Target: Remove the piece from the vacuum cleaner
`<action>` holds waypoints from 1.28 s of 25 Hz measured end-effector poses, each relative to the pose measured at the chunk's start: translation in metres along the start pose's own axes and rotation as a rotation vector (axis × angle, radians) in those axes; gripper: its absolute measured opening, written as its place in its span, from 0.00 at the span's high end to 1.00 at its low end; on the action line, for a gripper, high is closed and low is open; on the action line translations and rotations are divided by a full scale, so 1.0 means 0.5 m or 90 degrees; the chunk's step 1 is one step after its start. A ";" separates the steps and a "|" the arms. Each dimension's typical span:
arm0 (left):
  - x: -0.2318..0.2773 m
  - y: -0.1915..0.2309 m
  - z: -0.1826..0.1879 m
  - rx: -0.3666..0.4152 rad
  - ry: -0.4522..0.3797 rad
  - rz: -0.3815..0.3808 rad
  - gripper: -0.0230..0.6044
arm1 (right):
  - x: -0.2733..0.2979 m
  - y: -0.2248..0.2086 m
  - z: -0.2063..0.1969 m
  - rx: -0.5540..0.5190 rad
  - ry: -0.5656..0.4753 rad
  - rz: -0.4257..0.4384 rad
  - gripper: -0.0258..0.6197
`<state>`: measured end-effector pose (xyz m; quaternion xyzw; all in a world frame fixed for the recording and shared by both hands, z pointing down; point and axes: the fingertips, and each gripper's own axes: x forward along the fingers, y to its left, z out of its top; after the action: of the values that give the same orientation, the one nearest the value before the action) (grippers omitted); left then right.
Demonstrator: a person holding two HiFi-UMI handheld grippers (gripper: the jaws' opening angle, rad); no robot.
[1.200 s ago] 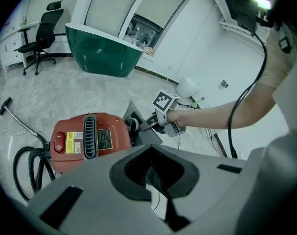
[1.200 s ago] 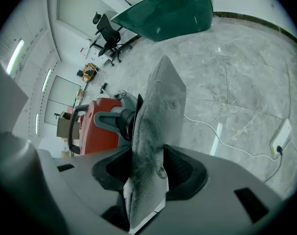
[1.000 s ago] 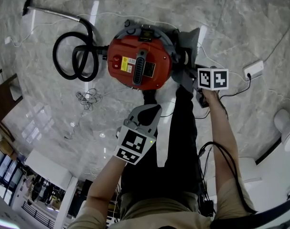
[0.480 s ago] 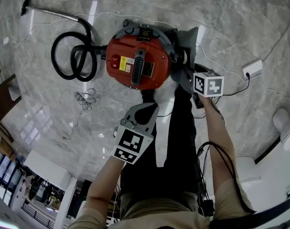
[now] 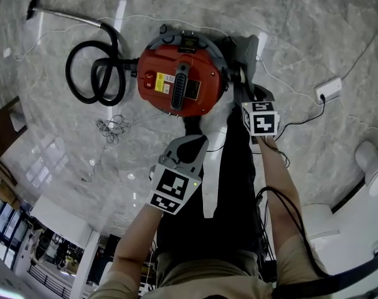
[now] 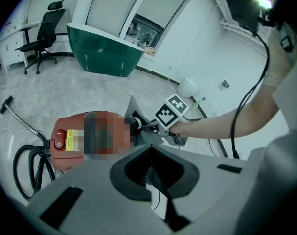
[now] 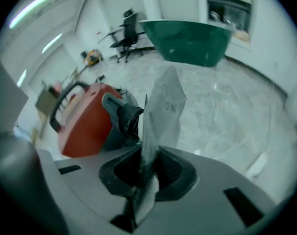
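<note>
A red vacuum cleaner (image 5: 181, 83) stands on the marble floor, with a flat grey piece (image 5: 248, 48) on a black port (image 7: 124, 114) at its right side. My right gripper (image 5: 246, 98) reaches down to that side. Its jaws have just been closing, and in the right gripper view (image 7: 148, 165) they pinch the grey piece (image 7: 163, 106) between the pads. My left gripper (image 5: 192, 145) hangs shut and holds nothing, above the person's dark trousers, short of the vacuum (image 6: 84, 138). From the left gripper view, the right gripper (image 6: 160, 127) sits against the grey piece (image 6: 132, 109).
A coiled black hose (image 5: 95, 73) and its wand (image 5: 64, 14) lie left of the vacuum. A loose cable bundle (image 5: 114, 128) lies on the floor nearby. A white power strip (image 5: 329, 89) with cords lies at the right. A green counter (image 6: 106, 50) and an office chair (image 6: 40, 38) stand far off.
My right gripper has shifted left towards the vacuum's side and rolled, so its marker cube now faces up. The left gripper and the vacuum have stayed put.
</note>
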<state>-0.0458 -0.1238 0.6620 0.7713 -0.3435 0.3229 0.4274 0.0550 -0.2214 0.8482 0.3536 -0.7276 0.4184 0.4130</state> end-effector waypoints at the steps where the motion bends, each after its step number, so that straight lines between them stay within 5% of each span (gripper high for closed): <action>1: 0.000 0.001 0.000 0.000 -0.001 0.000 0.97 | 0.000 0.001 -0.004 0.068 -0.008 0.031 0.92; 3: -0.001 0.004 -0.003 -0.001 -0.001 0.001 0.97 | 0.002 0.005 -0.009 0.126 -0.015 0.048 0.92; 7: 0.006 -0.001 -0.004 -0.001 0.001 -0.002 0.97 | 0.001 0.006 -0.006 0.119 -0.005 0.062 0.92; 16: 0.002 0.000 0.004 0.002 -0.002 0.000 0.97 | 0.003 0.005 -0.009 0.026 0.007 0.051 0.92; 23: -0.001 0.001 -0.007 0.002 0.001 0.000 0.97 | 0.003 0.003 -0.007 0.183 -0.022 0.111 0.92; 27: -0.004 0.008 -0.005 0.003 -0.002 0.002 0.97 | 0.003 0.003 -0.009 0.026 0.002 0.061 0.92; 32: -0.005 0.014 0.001 0.005 -0.007 0.007 0.97 | 0.003 0.002 -0.008 -0.013 0.005 0.038 0.92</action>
<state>-0.0527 -0.1263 0.6626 0.7728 -0.3490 0.3224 0.4207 0.0547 -0.2179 0.8506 0.3258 -0.7402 0.4245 0.4072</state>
